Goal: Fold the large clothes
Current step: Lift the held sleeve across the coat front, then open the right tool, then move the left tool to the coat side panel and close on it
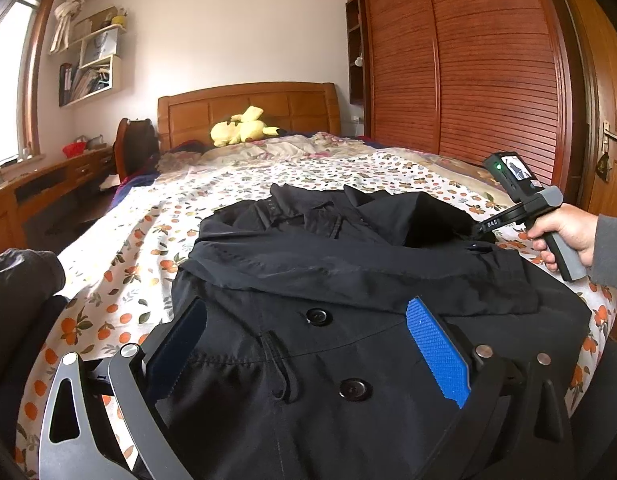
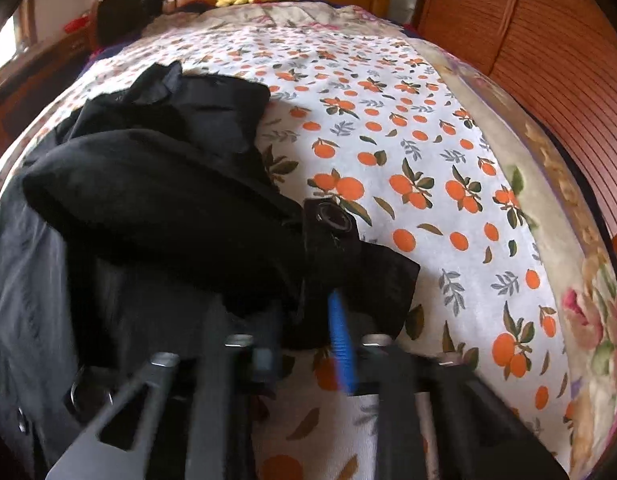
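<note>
Black coat [image 1: 348, 280] is spread on the orange-print bedsheet [image 1: 128, 248], buttons up, one sleeve [image 1: 412, 216] folded across the chest. Left gripper [image 1: 308, 344] is held over the coat's lower front, jaws wide apart, blue pad [image 1: 436, 356] on one finger, two buttons seen between the fingers; nothing is gripped. Right gripper [image 2: 308, 340] is closed narrow on the sleeve cuff [image 2: 348, 264] at the coat's right edge (frame is motion-blurred, but fabric is seen bunched between the fingers). Right hand [image 1: 564, 236] is seen on the handle in the left wrist view. Further out: yellow plush toy [image 1: 244, 126] against the wooden headboard [image 1: 248, 104], slatted wardrobe doors [image 1: 468, 60] alongside the bed, desk [image 1: 40, 188] and wall shelves [image 1: 88, 60] by the window. A dark garment [image 1: 20, 276] is bunched at the bed's near left edge, apart from the coat.
</note>
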